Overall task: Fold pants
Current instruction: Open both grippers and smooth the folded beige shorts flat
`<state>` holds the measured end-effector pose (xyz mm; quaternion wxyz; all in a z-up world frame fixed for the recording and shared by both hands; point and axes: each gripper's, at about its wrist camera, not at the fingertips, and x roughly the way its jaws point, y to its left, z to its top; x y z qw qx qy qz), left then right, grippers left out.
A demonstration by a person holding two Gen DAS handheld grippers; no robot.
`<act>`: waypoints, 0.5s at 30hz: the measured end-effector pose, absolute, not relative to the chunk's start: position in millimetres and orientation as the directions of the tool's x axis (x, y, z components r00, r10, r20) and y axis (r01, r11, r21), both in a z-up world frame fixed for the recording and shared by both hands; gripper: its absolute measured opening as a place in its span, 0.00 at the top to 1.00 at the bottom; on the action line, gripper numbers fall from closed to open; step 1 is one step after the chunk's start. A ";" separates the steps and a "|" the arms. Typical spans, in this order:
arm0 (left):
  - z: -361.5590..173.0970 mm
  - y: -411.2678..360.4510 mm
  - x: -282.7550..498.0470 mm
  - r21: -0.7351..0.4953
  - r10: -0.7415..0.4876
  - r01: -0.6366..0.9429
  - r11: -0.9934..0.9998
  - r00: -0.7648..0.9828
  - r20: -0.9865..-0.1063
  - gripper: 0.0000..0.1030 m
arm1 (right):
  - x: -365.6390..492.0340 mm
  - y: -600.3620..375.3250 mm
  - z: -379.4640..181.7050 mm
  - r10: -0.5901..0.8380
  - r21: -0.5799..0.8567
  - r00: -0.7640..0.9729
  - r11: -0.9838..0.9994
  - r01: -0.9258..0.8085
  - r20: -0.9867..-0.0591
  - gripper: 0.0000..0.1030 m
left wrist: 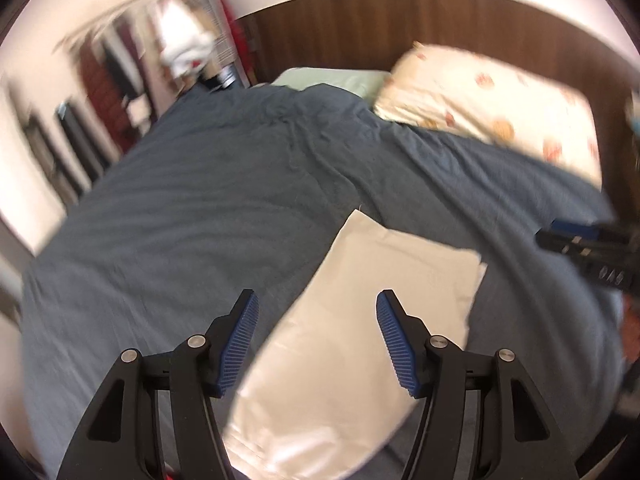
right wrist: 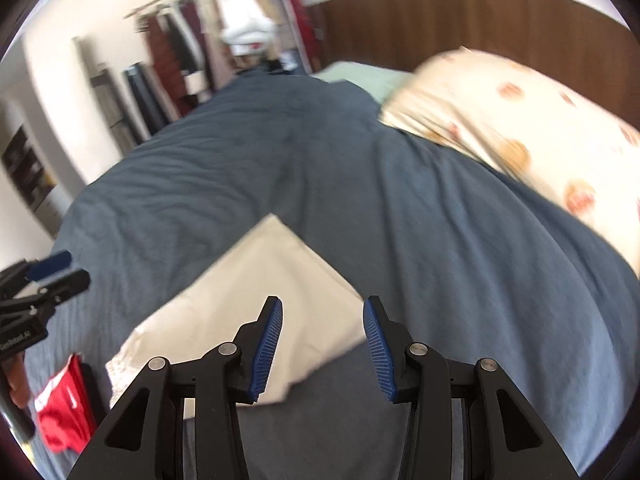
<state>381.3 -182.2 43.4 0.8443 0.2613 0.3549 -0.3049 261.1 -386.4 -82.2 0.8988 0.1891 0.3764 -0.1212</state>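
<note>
Cream-white pants [left wrist: 352,320] lie folded into a long flat strip on a blue bedspread [left wrist: 180,208]. They also show in the right wrist view [right wrist: 256,300]. My left gripper [left wrist: 318,308] is open and empty, held above the middle of the strip. My right gripper [right wrist: 323,312] is open and empty, held above the strip's right edge. The right gripper shows at the far right of the left wrist view [left wrist: 580,244]. The left gripper shows at the far left of the right wrist view [right wrist: 48,276].
A cream pillow with orange prints [left wrist: 492,108] lies at the head of the bed against a dark wood headboard [left wrist: 400,28]. A green sheet [left wrist: 332,78] shows beside it. A clothes rack [right wrist: 240,40] stands beyond the bed. A red garment [right wrist: 60,404] lies at the bed's near left.
</note>
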 end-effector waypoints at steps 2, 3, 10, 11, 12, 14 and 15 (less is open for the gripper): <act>33.3 -195.7 386.2 0.262 -0.323 0.726 0.635 0.558 -0.764 0.42 | 258.1 -392.0 -94.1 -0.072 0.272 0.676 0.880 0.389 -0.733 0.59; 28.8 -200.5 391.2 0.261 -0.325 0.734 0.627 0.551 -0.769 0.42 | 258.5 -394.1 -98.8 -0.057 0.294 0.679 0.873 0.390 -0.732 0.59; -7.9 -235.6 451.2 0.154 -0.355 0.752 0.641 0.469 -0.809 0.42 | 278.4 -413.2 -136.0 -0.036 0.356 0.666 0.822 0.444 -0.745 0.64; -17.3 -244.2 461.5 0.143 -0.357 0.761 0.632 0.450 -0.819 0.42 | 282.1 -415.2 -141.4 -0.031 0.370 0.664 0.810 0.454 -0.747 0.64; -24.5 -253.0 468.4 0.141 -0.355 0.770 0.622 0.438 -0.826 0.42 | 286.3 -416.8 -147.5 -0.024 0.383 0.662 0.800 0.462 -0.749 0.64; -36.6 -269.1 478.9 0.143 -0.355 0.790 0.596 0.419 -0.836 0.42 | 290.4 -418.9 -158.3 -0.024 0.401 0.655 0.773 0.491 -0.756 0.68; -42.0 -276.9 483.8 0.141 -0.358 0.803 0.580 0.406 -0.840 0.42 | 293.4 -421.1 -167.0 -0.012 0.426 0.649 0.745 0.513 -0.761 0.69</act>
